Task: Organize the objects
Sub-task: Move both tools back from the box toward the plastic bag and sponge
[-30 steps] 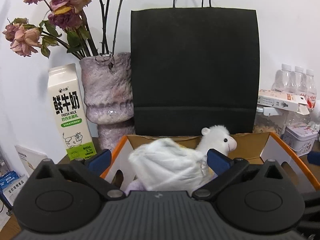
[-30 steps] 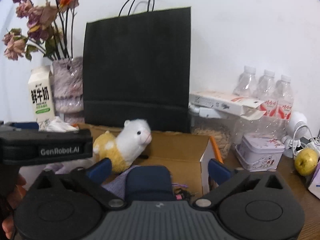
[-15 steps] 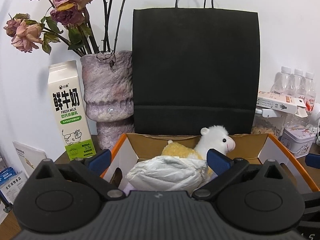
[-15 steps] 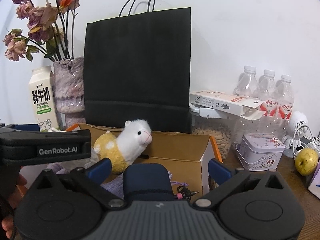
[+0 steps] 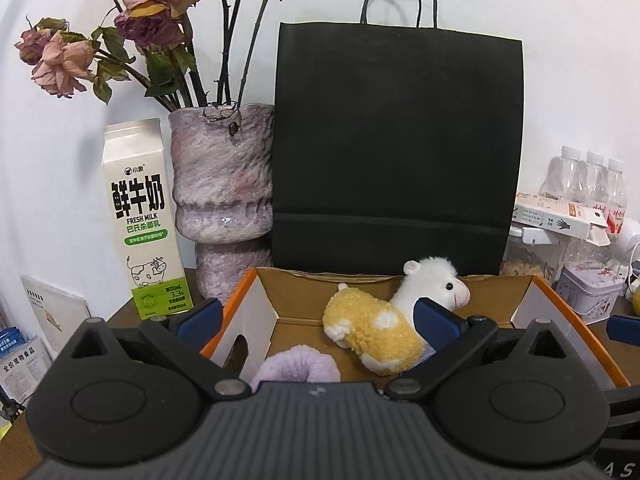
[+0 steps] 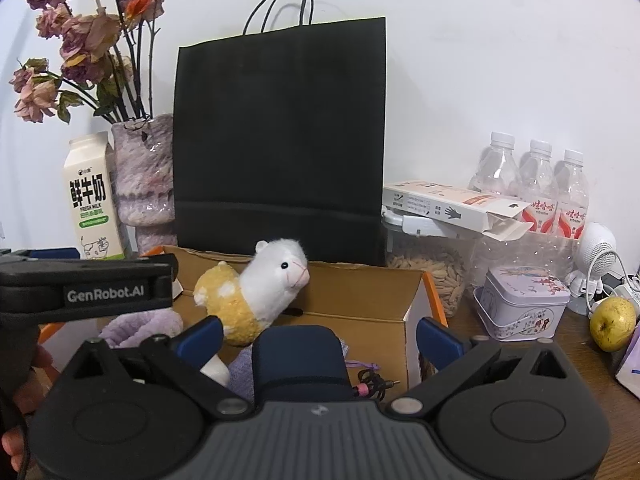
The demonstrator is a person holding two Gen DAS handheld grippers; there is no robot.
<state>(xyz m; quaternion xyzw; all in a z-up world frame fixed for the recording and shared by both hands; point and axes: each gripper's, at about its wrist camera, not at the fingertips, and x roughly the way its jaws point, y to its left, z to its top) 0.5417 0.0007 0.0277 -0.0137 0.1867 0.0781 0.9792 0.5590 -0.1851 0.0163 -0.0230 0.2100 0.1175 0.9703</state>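
— What do we see, starting at the left?

— At about nine o'clock in the left wrist view we find a milk carton point(image 5: 140, 216) standing upright on the surface point(image 5: 120, 316), just beside a mottled purple vase point(image 5: 224, 184) of dried roses point(image 5: 148, 20). At twelve o'clock a black paper bag point(image 5: 396, 140) stands against the wall, directly behind the cardboard box point(image 5: 248, 316).

— And inside the box?

— We see a plush alpaca point(image 5: 384, 324) lying on the box floor, head toward three o'clock, near the back wall. A lilac fuzzy item point(image 5: 298, 368) sits at six o'clock in the box, just below the alpaca.

— How do our grippers stand?

— Our left gripper point(image 5: 316, 320) hangs over the box with its jaws apart and nothing between them. Our right gripper point(image 6: 318, 332) also has its jaws wide apart; a dark blue object point(image 6: 300, 356) sits in the gap, touching neither jaw that we can tell.

— Further right?

— At three o'clock in the right wrist view we see a flat carton point(image 6: 452, 208) on a jar, three water bottles point(image 6: 536, 184), a floral tin point(image 6: 524, 300) and a yellow-green fruit point(image 6: 612, 322) on the surface.
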